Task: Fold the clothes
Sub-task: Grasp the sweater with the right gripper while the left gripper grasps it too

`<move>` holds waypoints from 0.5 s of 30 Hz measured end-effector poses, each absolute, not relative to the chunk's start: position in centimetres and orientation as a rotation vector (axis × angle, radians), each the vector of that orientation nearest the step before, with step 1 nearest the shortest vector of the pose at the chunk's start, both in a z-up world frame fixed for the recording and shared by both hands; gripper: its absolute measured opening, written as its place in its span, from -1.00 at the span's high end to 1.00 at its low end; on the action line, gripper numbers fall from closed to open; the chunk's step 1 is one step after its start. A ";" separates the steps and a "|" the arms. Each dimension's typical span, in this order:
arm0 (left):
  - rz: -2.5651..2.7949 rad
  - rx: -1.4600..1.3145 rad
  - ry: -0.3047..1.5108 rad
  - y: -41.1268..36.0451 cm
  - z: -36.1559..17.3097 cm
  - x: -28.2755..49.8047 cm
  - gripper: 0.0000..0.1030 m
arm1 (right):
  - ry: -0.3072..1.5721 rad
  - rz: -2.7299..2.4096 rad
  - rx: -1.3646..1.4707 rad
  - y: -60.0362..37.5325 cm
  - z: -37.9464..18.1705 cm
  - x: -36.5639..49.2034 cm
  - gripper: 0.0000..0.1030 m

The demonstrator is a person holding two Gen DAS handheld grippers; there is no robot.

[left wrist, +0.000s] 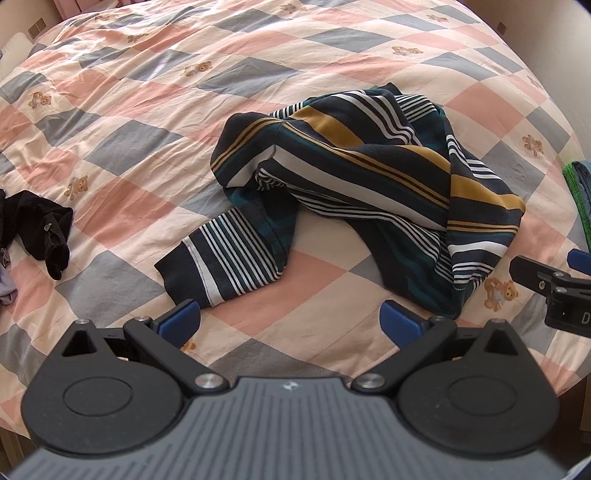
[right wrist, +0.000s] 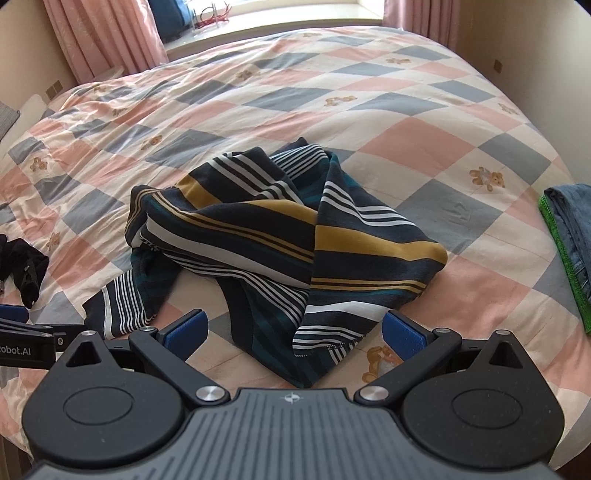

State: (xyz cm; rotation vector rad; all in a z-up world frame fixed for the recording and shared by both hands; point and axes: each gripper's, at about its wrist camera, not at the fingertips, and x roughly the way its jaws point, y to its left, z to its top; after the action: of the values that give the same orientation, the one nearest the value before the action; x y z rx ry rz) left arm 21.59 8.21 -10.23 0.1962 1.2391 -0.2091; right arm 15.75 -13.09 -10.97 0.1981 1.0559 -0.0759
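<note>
A crumpled striped shirt point(left wrist: 354, 173) in navy, white, teal and mustard lies in a heap on the checked quilt point(left wrist: 147, 110); one sleeve point(left wrist: 221, 258) trails toward the near left. My left gripper point(left wrist: 291, 321) hovers open just short of that sleeve cuff, nothing between its blue pads. In the right wrist view the same shirt point(right wrist: 277, 240) fills the middle, and my right gripper point(right wrist: 293, 330) is open over its near hem, holding nothing. The right gripper point(left wrist: 554, 284) also shows at the right edge of the left wrist view, and the left gripper point(right wrist: 29, 339) at the left edge of the right one.
A black garment point(left wrist: 40, 229) lies at the left edge of the bed. Folded blue denim with a green edge point(right wrist: 569, 243) rests at the right. Pink curtains point(right wrist: 103, 33) and a window sill stand beyond the bed's far side.
</note>
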 end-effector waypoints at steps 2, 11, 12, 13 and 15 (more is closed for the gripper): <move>-0.215 0.207 1.238 8.4 -10.6 21.8 -0.99 | 1.032 -0.066 0.177 -12.9 -11.1 15.6 -1.00; -0.296 0.395 1.079 8.5 -13.0 21.6 -0.98 | 0.914 0.044 -0.040 -10.9 -13.5 14.5 -1.00; -0.326 0.436 1.061 8.2 -13.6 21.8 -0.98 | 0.924 0.071 -0.075 -10.5 -14.5 14.5 -0.99; -0.361 0.480 1.039 7.9 -14.3 21.8 -0.98 | 0.934 0.099 -0.109 -10.0 -15.4 14.5 -0.97; -0.428 0.602 1.001 7.1 -15.9 21.6 -0.85 | 0.952 0.153 -0.177 -9.0 -17.2 14.4 -0.83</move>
State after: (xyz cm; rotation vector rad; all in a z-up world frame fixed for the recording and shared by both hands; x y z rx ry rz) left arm 21.61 7.08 -15.87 0.6024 1.0008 -0.4282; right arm 14.43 -9.03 -17.22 -0.1774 0.9523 0.1534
